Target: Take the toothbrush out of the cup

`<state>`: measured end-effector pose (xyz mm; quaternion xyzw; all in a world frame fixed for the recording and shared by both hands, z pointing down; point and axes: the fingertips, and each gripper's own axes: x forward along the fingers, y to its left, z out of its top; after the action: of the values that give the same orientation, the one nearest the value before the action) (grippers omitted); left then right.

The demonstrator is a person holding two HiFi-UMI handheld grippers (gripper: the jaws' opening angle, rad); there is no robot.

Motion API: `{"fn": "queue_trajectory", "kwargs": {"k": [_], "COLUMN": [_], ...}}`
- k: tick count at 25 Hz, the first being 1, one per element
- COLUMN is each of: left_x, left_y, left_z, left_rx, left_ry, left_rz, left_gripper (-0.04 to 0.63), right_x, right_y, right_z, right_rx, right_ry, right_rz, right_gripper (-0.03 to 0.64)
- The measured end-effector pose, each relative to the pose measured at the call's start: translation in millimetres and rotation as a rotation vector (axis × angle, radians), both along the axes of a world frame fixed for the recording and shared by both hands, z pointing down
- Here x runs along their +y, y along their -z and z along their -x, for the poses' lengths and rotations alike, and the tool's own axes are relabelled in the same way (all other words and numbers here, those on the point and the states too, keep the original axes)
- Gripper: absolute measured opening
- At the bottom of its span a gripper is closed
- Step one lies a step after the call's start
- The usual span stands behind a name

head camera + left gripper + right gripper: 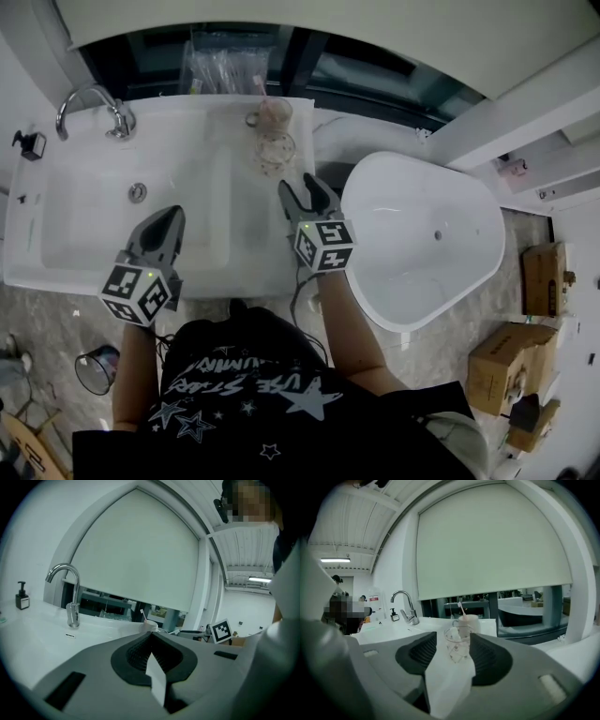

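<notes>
White sink counter [84,216] sits under both claws. Right claw [300,187] is spread and empty, with a clear glass [275,150] just ahead of its tips. Left claw [174,214] is pressed together, empty. Pink cup [276,112] is farther ahead, behind the glass, and the toothbrush [259,87] stands inside it.

In front of me is a white sink top [202,127]. A shiny tap [94,108], a pink cup [276,114] and a clear glass [277,150] (just beside the cup) stand on it.
</notes>
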<state>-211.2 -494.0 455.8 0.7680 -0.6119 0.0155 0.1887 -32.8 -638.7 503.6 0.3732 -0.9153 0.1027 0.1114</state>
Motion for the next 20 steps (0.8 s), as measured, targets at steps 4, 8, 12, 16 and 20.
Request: {"fn": "queue_trajectory", "kwargs": {"k": [4, 8, 12, 16, 20], "left_x": [-8.7, -16.3, -21.5, -25.0, -26.3], "left_y": [-5.9, -12.5, -16.5, -22.7, -29.3], "left_z": [2.7, 5.9, 6.0, 7.4, 9.5], "left_rx": [-0.005, -0.008, -0.011, -0.015, -0.027], "left_ry": [0.008, 0.016, 0.018, 0.018, 0.015], "left_rz": [0.02, 0.036, 0.05, 0.068, 0.088], "left_gripper": [0.008, 0.008, 0.008, 0.008, 0.008], "right_x": [-10.5, -18.0, -25.2, -31.3, -36.7], "right_y": [-14.9, -23.9, -29.5, -36.2, -34.8], "right_z": [12.3, 17.8, 21.1, 25.4, 27.4], "right_rx": [0.017, 0.025, 0.04, 0.073, 0.086], "right_ry": [0.02, 0.033, 0.052, 0.056, 0.029], "right_rz": [0.008, 0.004, -0.008, -0.035, -0.091], "right_gripper": [0.219, 0.218, 0.212, 0.206, 0.132]}}
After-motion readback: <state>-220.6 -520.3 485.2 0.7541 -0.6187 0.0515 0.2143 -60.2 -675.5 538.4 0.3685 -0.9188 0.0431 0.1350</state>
